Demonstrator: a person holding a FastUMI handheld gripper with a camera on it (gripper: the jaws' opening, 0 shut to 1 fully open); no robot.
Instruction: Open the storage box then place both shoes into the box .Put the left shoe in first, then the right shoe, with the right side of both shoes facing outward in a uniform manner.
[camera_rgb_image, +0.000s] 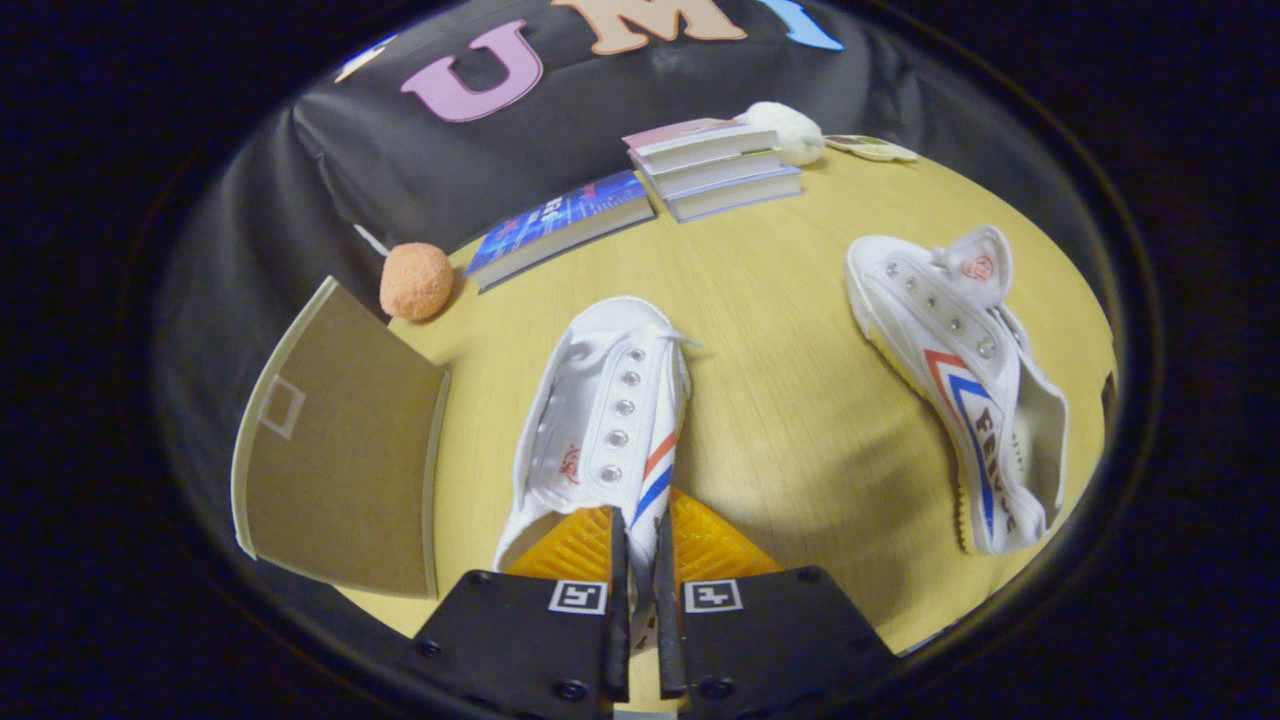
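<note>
My gripper (640, 545) is shut on the heel-side wall of a white canvas shoe (605, 420) with red and blue stripes; the shoe stretches away from the fingers with its toe pointing toward the books. A second matching white shoe (960, 380) lies on its side on the yellow table, well to the right of the fingers, its tongue flopped open. The storage box (335, 450) stands to the left of the held shoe, its brown lid swung up and facing me.
An orange fuzzy ball (416, 281) rests beyond the box. A blue book (560, 225) and a stack of books (715, 165) lie at the table's far side, with a white plush thing (785, 130) behind them. Bare tabletop (780, 400) lies between the two shoes.
</note>
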